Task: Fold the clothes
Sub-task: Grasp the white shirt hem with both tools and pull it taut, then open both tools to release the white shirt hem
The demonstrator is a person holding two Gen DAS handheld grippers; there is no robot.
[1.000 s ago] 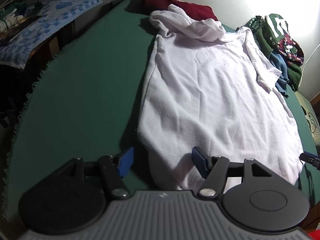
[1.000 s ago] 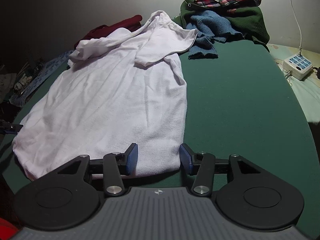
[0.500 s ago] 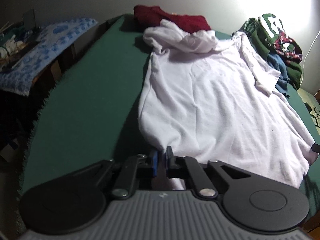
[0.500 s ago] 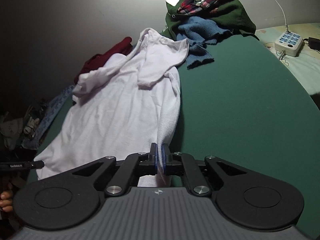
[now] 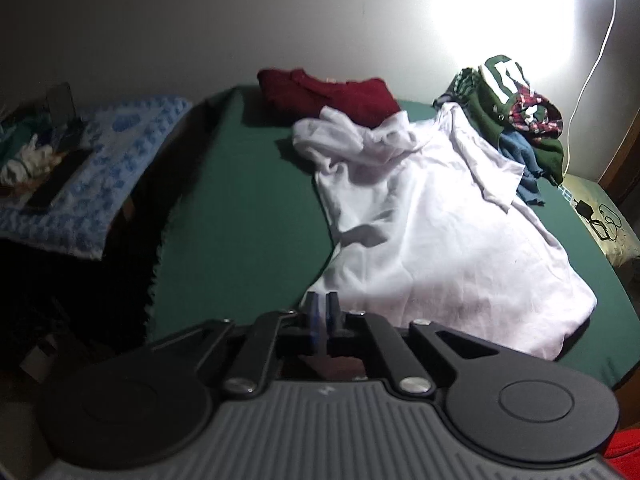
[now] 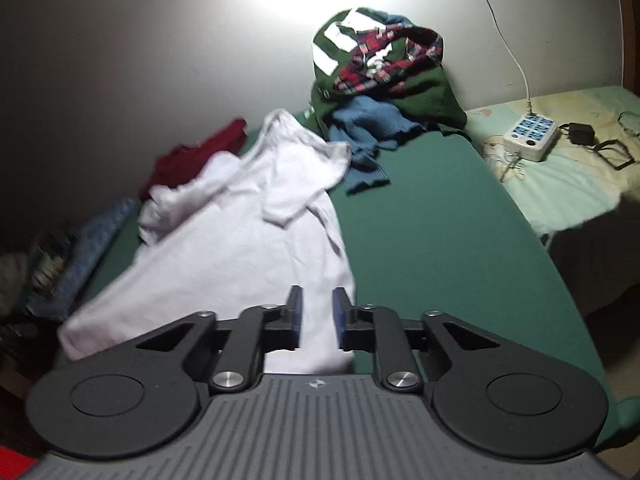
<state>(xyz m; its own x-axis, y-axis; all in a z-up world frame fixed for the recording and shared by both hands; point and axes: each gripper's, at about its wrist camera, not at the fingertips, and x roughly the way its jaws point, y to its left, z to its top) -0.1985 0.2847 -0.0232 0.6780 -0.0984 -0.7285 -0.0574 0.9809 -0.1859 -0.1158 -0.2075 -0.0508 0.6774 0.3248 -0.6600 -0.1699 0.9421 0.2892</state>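
A white T-shirt [image 5: 440, 240] lies lengthwise on the green table cover [image 5: 240, 220], collar end far, hem end near me. My left gripper [image 5: 321, 316] is shut, and the shirt's near left hem corner runs up into its blue pads, lifted a little off the cover. In the right wrist view the same shirt [image 6: 248, 256] stretches away from my right gripper [image 6: 317, 312]. Its jaws are opening and stand apart. The near right hem corner shows in the gap, but the pads do not press on it.
A dark red garment [image 5: 336, 92] lies at the far end behind the collar. A heap of green, plaid and blue clothes [image 6: 384, 80] sits at the far right. A white power strip [image 6: 530, 136] lies on the bed beside the table. A blue patterned cloth [image 5: 120, 160] covers a stand on the left.
Both grippers went from open to shut on the shirt's near hem corners and rose. The right jaws have since parted again. The left stays shut and has drawn its corner up.
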